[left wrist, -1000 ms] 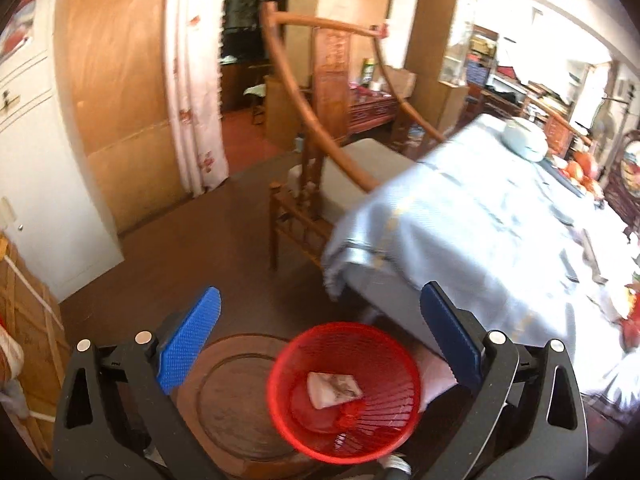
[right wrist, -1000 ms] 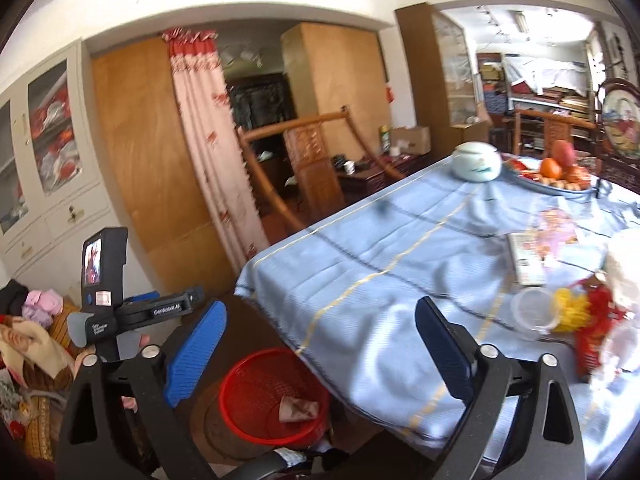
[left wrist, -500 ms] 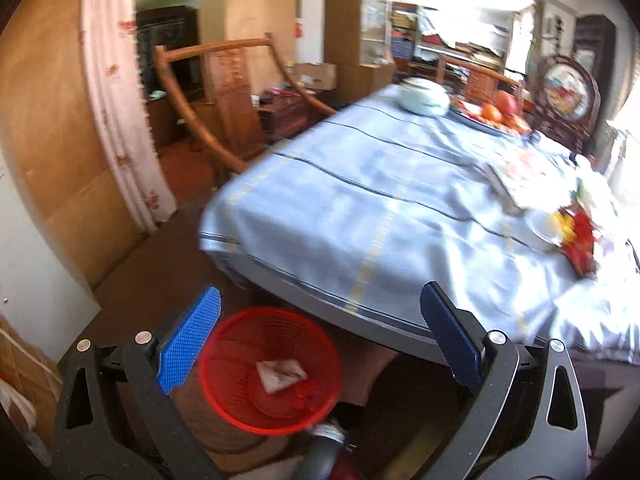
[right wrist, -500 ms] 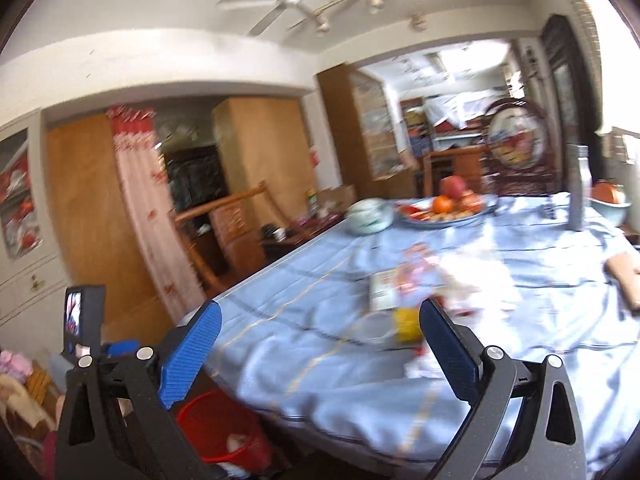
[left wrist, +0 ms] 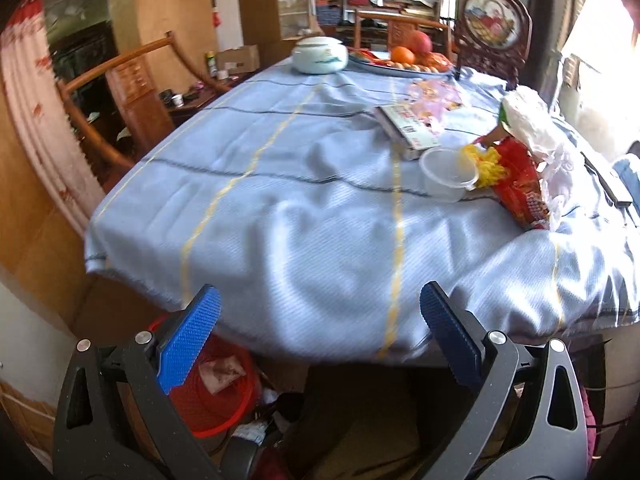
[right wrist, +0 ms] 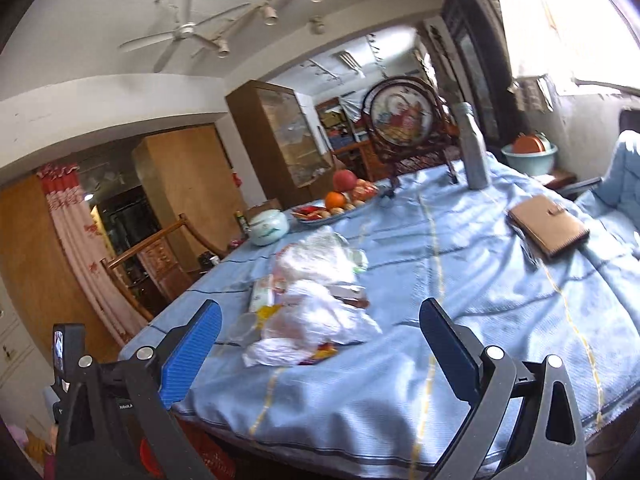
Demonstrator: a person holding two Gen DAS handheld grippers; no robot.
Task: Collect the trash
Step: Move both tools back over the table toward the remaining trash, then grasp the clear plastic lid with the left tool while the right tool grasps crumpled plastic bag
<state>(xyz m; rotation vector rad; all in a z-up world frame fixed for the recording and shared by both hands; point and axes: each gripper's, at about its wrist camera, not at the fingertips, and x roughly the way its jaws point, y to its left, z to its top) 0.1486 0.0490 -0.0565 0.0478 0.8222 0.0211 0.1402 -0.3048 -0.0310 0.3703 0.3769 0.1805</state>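
Trash (right wrist: 316, 316), a heap of white plastic bags, a red wrapper and a clear tub, lay on the blue tablecloth (right wrist: 460, 300), ahead of and between the wide-spread, empty jaws of the right gripper (right wrist: 318, 346). Left gripper (left wrist: 318, 334) likewise gaped wide, holding nothing, with the same heap (left wrist: 516, 160) well off to its right. Table also carried a fruit plate (right wrist: 332, 210), a pale lidded jar (right wrist: 269, 227) and a brown notebook (right wrist: 548, 226). Only the left view clearly showed the red basket (left wrist: 224, 396) on the floor under the table edge, with a scrap inside.
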